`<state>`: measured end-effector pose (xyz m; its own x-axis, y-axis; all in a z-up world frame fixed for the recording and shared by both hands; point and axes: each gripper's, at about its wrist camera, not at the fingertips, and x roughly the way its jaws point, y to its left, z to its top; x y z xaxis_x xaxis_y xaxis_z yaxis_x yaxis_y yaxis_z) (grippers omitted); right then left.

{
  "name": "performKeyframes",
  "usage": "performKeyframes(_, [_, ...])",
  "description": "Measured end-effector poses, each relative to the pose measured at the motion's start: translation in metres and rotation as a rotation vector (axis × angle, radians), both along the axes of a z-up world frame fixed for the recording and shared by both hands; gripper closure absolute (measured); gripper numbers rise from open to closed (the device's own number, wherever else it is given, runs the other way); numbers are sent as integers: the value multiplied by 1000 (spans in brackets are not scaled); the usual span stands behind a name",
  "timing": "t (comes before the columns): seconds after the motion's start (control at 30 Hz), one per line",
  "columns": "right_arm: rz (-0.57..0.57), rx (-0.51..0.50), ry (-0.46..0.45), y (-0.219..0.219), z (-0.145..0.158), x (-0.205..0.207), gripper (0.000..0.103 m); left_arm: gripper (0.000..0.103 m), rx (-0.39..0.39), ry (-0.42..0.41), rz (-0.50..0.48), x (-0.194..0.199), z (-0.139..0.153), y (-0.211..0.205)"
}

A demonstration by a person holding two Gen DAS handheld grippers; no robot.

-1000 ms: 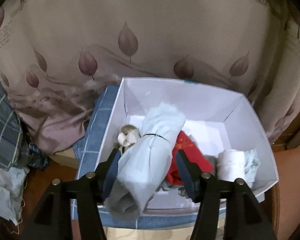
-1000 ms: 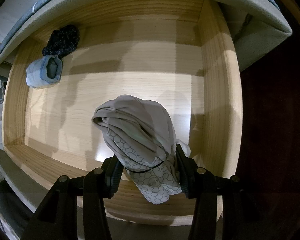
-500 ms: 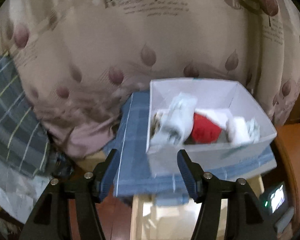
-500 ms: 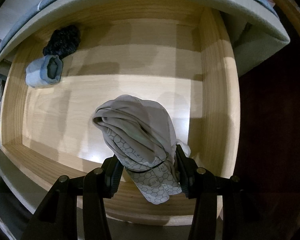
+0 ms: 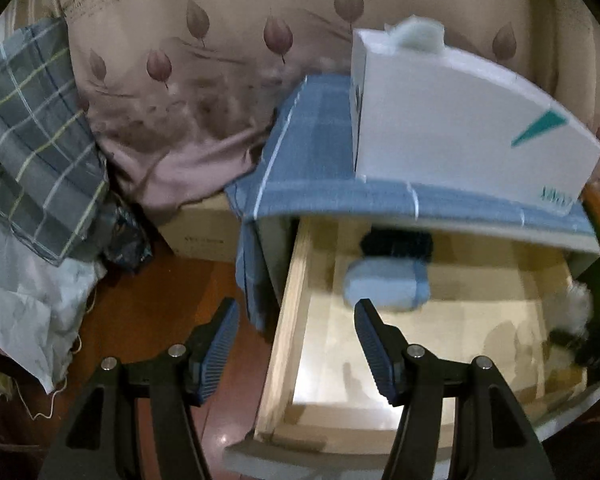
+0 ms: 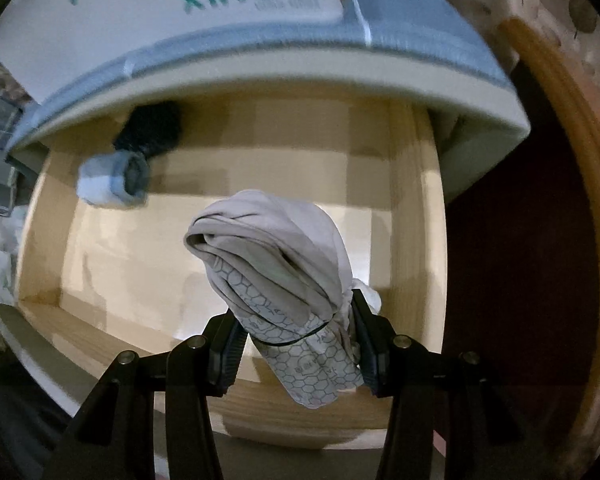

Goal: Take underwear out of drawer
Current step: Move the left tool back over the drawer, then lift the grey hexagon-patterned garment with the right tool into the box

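Left gripper (image 5: 296, 344) empty, fingers apart, straddling the drawer's (image 5: 288, 320) left wall, bare floor (image 5: 156, 308) on its outer side. Inside, 2 rolls against the back: blue roll (image 5: 384, 286) in front of black roll (image 5: 396, 242), wide bare bottom toward the right wall. Above, white box (image 5: 460, 136) on the blue-clothed top (image 5: 312, 152). Right gripper (image 6: 296, 344) clamped on grey underwear (image 6: 276, 276), held over the drawer's front right.
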<state>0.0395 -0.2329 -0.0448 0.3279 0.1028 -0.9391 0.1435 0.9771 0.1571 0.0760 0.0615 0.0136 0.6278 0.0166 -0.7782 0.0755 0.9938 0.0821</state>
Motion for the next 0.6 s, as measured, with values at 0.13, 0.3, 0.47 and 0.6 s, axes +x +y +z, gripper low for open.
performKeyframes(0.13, [-21,51,-80,-9,20,-6,58,42,44,3,-21,-5,-11,-2])
performKeyframes(0.3, [-17,76,-162,-21,63,-8,58,42,-3,-11,-1,-8,-12,3])
performKeyframes(0.47, [-1,63,-275,-34,132,4,58,42,-27,-15,36,-8,-10,7])
performKeyframes(0.6, [4,57,-345,-38,175,25,58,42,-49,1,39,-5,-12,11])
